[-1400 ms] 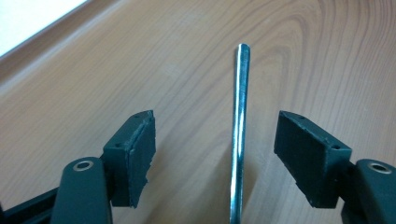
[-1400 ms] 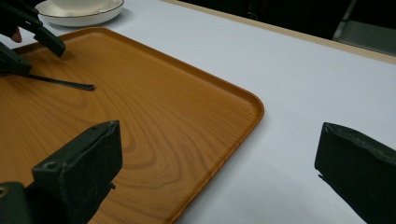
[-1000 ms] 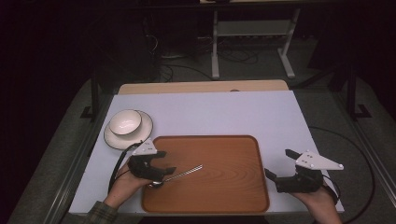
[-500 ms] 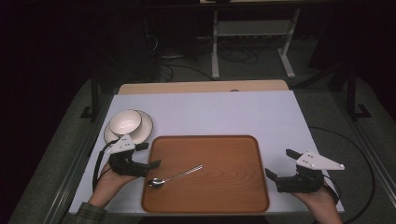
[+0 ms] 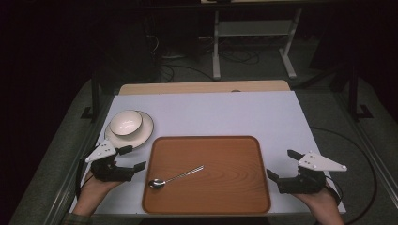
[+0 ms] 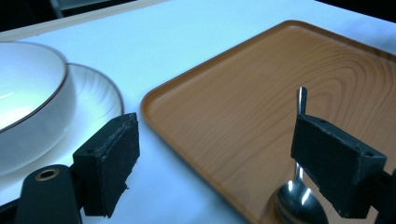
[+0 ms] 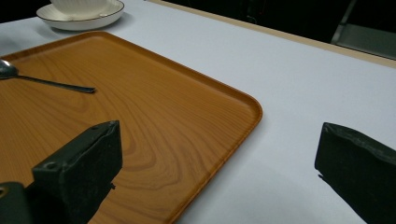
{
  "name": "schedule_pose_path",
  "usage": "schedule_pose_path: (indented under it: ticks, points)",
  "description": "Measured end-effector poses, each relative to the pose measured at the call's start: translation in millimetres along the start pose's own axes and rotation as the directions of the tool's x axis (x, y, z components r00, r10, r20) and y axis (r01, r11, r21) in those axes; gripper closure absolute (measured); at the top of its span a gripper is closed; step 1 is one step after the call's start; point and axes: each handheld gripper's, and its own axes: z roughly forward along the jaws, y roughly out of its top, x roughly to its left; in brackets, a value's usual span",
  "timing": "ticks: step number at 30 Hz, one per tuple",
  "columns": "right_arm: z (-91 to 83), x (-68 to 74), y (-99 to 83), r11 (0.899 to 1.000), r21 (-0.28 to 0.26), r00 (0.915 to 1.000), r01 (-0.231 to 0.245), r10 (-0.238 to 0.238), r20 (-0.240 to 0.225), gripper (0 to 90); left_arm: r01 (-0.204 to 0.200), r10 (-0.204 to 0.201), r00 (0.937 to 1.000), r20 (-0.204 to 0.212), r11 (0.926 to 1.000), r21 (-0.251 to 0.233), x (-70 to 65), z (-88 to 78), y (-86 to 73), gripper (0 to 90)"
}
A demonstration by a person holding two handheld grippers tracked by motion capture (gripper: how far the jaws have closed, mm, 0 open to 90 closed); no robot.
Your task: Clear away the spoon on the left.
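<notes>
spoon [image 5: 176, 177] lying on tray [image 5: 234, 197], left gripper [image 5: 133, 158] released beside it, right gripper [image 5: 279, 164] released

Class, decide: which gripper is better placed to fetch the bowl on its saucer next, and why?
Probably the left gripper. It hovers open just below the bowl and saucer. The right gripper sits across the tray, far away.

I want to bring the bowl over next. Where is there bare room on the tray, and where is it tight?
The tray is bare across its far half and right side, from the spoon to the right rim. The white table beyond it is bare too. It is tight at the near left, where the spoon lies beside the open left gripper, near the bowl on its saucer.
</notes>
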Motion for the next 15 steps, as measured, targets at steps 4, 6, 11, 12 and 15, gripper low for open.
schedule_pose_path:
  ticks: [4, 6, 11, 12, 15]
  points:
    - [0.0, -0.2, 0.0, 1.000, -0.002, 1.0000, 0.000, 0.000, 0.001, 0.2, 0.020, -0.021, 0.9995, -0.025, 0.9997, -0.016, 6.7, -12.2, -9.8, 15.0]
    - [0.0, 0.1, 0.0, 1.000, -0.001, 1.0000, 0.000, 0.000, -0.002, 0.2, 0.025, -0.026, 0.9990, -0.037, 0.9996, -0.015, 9.9, -16.4, -13.6, 15.0]
    - [0.2, 0.4, 0.0, 1.000, 0.000, 1.0000, 0.002, -0.002, -0.003, 0.2, 0.037, -0.038, 0.9982, -0.046, 0.9991, -0.021, 13.8, -22.9, -17.8, 15.0]
    - [0.4, 0.0, -0.1, 1.000, 0.000, 1.0000, 0.004, -0.004, -0.003, 0.2, 0.039, -0.040, 0.9980, -0.049, 0.9989, -0.024, 14.0, -23.5, -18.2, 15.0]
    - [0.4, 0.1, 0.0, 1.000, -0.001, 1.0000, 0.002, -0.002, -0.003, 0.2, 0.042, -0.043, 0.9978, -0.050, 0.9987, -0.029, 14.7, -24.2, -18.4, 15.0]
